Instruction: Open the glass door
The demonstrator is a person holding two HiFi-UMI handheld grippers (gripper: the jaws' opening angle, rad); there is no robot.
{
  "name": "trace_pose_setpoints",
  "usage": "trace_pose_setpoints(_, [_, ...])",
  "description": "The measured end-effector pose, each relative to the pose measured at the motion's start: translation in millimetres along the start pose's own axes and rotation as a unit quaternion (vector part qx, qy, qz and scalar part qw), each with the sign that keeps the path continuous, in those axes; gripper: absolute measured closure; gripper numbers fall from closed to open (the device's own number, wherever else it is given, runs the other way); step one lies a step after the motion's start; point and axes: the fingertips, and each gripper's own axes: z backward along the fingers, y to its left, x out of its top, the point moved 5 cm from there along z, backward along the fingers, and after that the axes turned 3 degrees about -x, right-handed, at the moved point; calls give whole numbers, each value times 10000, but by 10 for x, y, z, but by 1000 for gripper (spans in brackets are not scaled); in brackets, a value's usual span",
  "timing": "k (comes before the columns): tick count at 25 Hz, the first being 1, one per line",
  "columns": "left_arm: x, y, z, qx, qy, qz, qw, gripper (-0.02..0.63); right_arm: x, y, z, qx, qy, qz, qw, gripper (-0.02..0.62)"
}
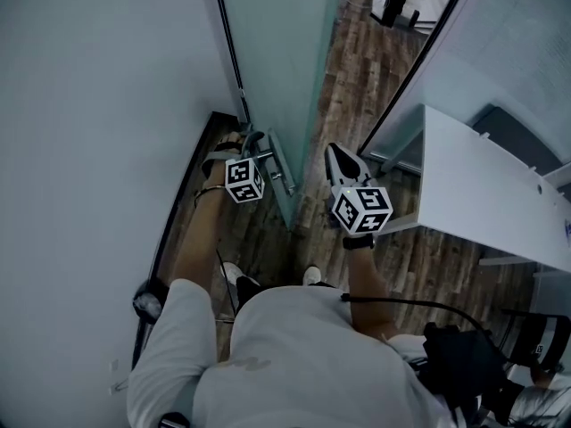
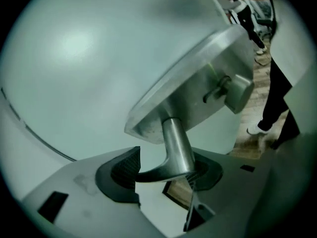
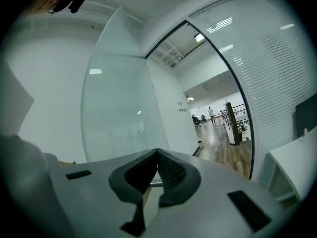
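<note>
The frosted glass door stands swung open, edge-on ahead of me. Its metal lever handle sits on a plate near the door's edge. My left gripper is at the handle. In the left gripper view the lever passes between the jaws of the left gripper, which stand wide apart, and I see no pad pressing on it. My right gripper hangs to the right of the door edge, shut, holding nothing. In the right gripper view the right gripper points level past the door toward the open doorway.
A white wall runs close along the left. A white desk stands at the right, behind a glass partition with blinds. The wooden floor leads out into a corridor with distant people. A person's legs show beyond the door.
</note>
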Motion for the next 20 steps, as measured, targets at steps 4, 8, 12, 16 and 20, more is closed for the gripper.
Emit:
trace_pose_setpoints(4, [-396, -65, 157, 169, -188, 722, 9971, 380, -300, 409, -321, 158, 306, 222, 9992, 592])
trace_pose_setpoints(8, [-571, -62, 432, 218, -301, 961, 9947, 380, -343, 682, -474, 445, 482, 441, 9969, 591])
trace_pose_setpoints(12, [-837, -100, 685, 284, -233, 1034, 9940, 380, -385, 986, -606, 811, 613, 757, 9919, 591])
trace_pose_setpoints(16, [-1055, -94, 882, 459, -72, 1048, 9934, 380, -390, 1236, -729, 1109, 741, 1027, 9857, 591])
trace_pose_setpoints(20, [-1381, -119, 1084, 647, 33, 892, 9939, 380, -483, 1618, -870, 1500, 920, 1466, 9734, 591])
